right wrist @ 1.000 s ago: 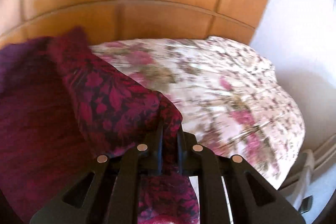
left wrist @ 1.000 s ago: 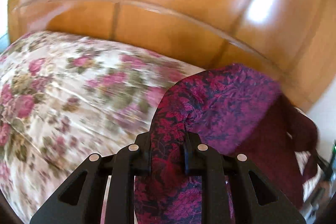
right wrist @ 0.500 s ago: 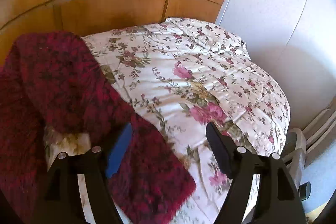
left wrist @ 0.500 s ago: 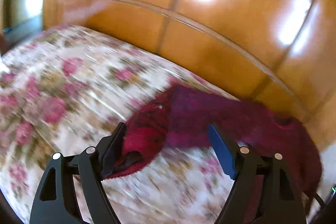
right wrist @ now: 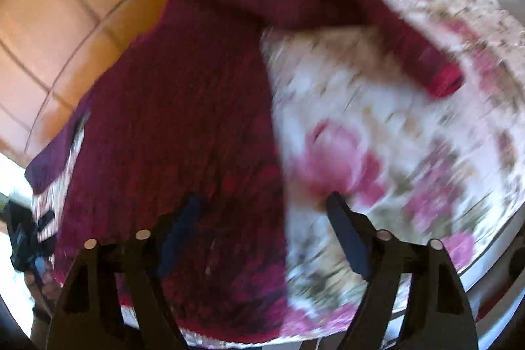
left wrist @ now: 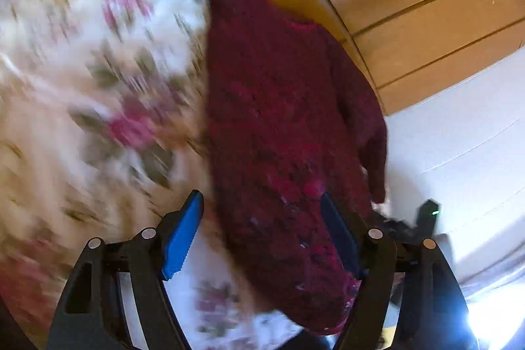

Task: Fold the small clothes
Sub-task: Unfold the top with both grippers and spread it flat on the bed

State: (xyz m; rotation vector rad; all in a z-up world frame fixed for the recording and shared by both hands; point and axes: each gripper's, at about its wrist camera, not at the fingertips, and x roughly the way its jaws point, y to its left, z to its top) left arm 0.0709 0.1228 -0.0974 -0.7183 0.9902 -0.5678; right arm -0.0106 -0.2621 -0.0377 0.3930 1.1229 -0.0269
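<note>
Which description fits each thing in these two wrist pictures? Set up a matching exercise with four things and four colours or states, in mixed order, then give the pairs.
Things:
1. sweater
2. bedspread
3. cupboard doors
4. left claw

Descriptions:
A. glossy orange-brown wood
B. pale with pink flowers
C. open, gripping nothing
D. dark red knit, spread flat

Pairs: 1-D, 2-B, 3-A, 4-C

The right claw is open too, above the sweater's edge.
</note>
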